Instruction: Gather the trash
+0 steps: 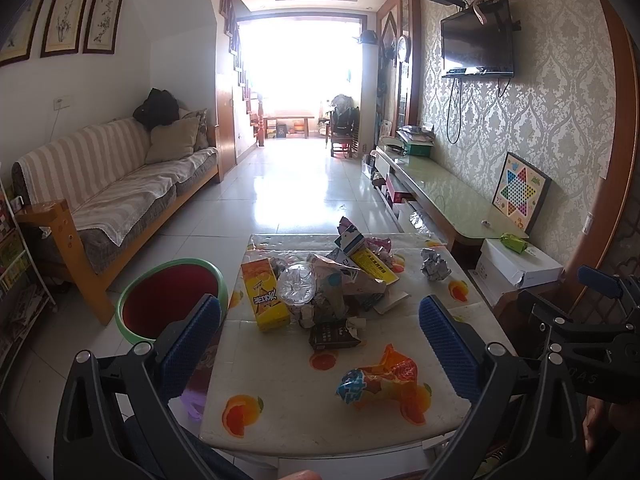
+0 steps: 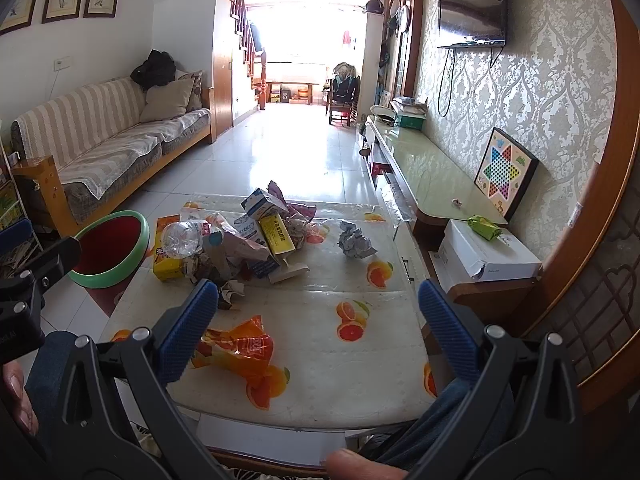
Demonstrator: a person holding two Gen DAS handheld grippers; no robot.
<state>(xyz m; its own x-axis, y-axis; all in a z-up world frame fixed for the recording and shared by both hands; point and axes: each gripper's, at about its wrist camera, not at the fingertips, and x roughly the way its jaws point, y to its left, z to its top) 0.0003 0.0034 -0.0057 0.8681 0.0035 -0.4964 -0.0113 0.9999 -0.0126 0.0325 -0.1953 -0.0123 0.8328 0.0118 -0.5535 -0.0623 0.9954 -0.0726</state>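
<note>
Trash lies heaped on a small table [image 1: 288, 412] with an orange-fruit cover: a yellow juice carton [image 1: 266, 294], a crushed clear bottle [image 1: 296, 284], cartons and crumpled paper. An orange snack wrapper [image 1: 384, 376] lies nearer, and a foil ball [image 1: 434, 266] sits apart at the right. A green-rimmed red bin [image 1: 168, 300] stands on the floor left of the table. My left gripper [image 1: 320, 344] hangs open above the near table. My right gripper [image 2: 320, 332] is open too, over the orange wrapper [image 2: 240, 352], holding nothing. The heap [image 2: 236, 240] and bin [image 2: 110, 250] show ahead-left.
A striped sofa [image 1: 120, 188] runs along the left wall. A long glass-topped TV bench [image 1: 444, 196] with a checkers board [image 1: 520, 192] lines the right wall, a white box [image 1: 520, 264] beside the table. A shelf rack [image 1: 16, 280] stands far left. Tiled floor stretches ahead.
</note>
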